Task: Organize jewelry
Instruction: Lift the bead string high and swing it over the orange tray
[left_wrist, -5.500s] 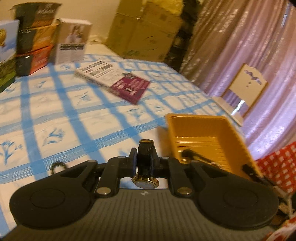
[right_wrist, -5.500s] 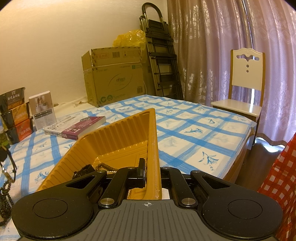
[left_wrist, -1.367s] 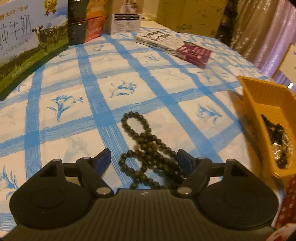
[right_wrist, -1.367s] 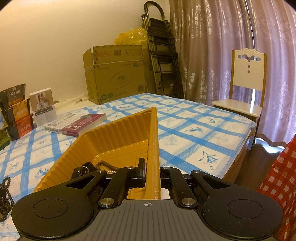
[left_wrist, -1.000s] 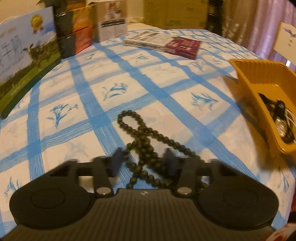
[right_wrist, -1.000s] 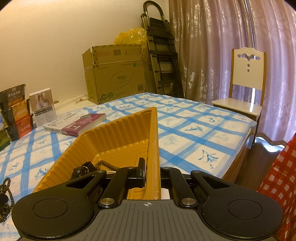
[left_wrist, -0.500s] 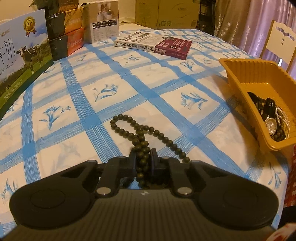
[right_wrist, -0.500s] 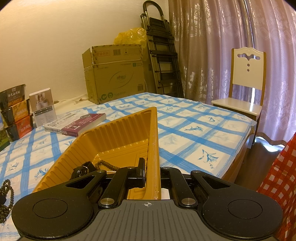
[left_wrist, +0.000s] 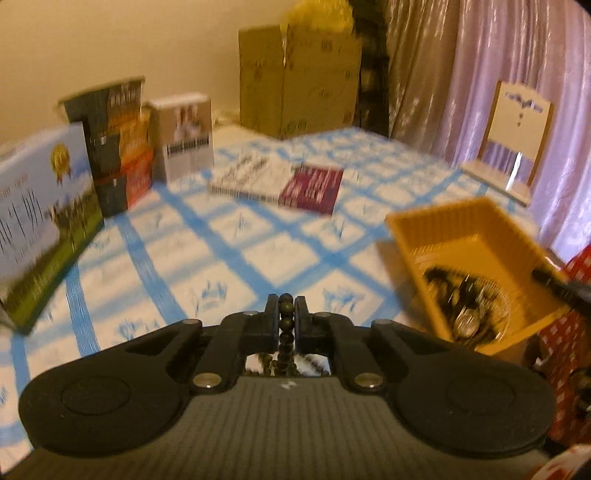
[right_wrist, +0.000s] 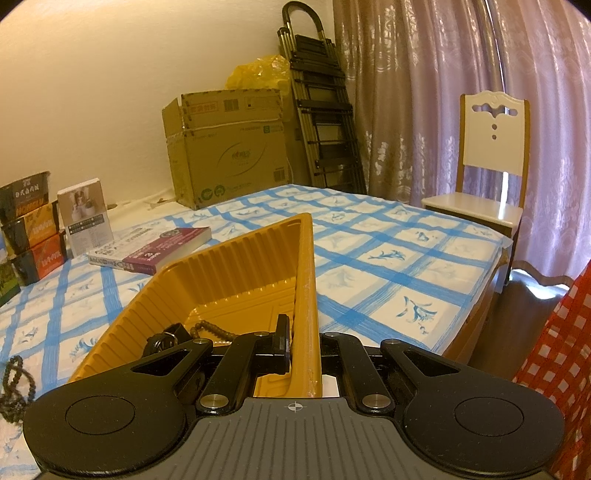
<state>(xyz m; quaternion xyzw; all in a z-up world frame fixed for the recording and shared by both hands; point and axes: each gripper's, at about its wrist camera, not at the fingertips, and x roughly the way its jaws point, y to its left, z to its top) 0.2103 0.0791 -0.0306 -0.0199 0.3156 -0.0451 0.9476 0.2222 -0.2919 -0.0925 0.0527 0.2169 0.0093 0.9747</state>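
Layout before your left tool (left_wrist: 286, 310)

Your tray (left_wrist: 447, 223) sits right on the bed (left_wrist: 229, 236); the book (left_wrist: 280, 181) lies behind, boxes (left_wrist: 110, 147) far left.

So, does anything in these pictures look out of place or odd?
Nothing is spilled or damaged. One thing stands out: the orange tray sits at the table's near edge, with the right gripper clamped on its side wall. The left gripper holds the bead necklace, part of which lies on the tablecloth.
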